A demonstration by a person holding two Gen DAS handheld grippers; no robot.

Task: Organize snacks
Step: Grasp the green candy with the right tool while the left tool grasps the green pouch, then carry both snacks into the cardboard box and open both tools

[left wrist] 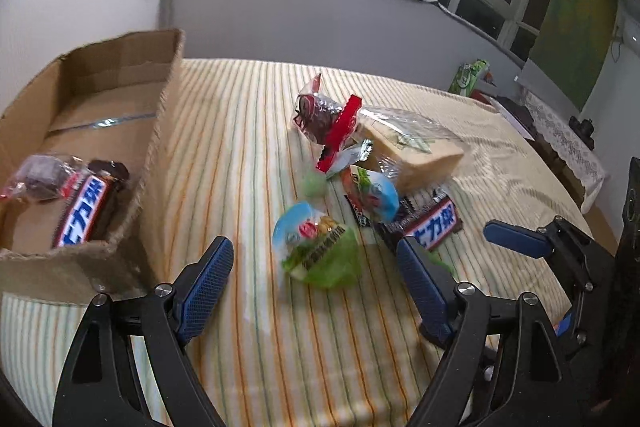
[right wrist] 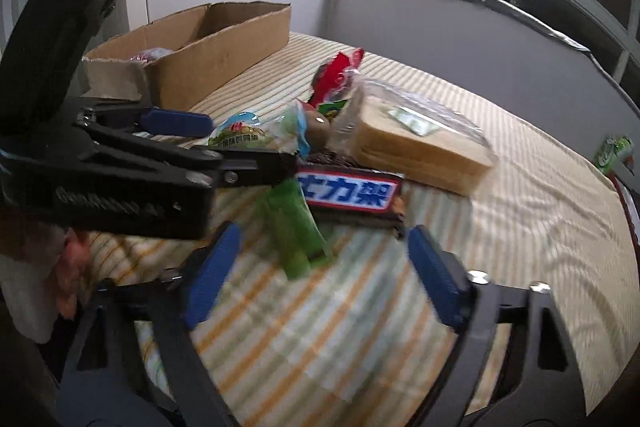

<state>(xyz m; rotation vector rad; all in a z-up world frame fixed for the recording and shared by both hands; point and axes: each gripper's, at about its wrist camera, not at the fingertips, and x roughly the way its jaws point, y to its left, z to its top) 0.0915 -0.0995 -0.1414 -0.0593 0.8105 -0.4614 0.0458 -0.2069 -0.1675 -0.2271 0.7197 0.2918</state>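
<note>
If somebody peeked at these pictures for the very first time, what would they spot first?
Probably the heap of shiny snacks in the middle of the striped bedspread, with a chocolate bar in a brown wrapper with big white letters lying at the front. Next, the cardboard box on the left, already holding another such bar. Both blue-padded tools, the left gripper and right gripper, stand open by the heap.

Matt brown cardboard box (left wrist: pixel 120 67), glossy plastic snack wrappers (left wrist: pixel 320 247) — soft, striped woven cloth (left wrist: pixel 248 155) beneath.
</note>
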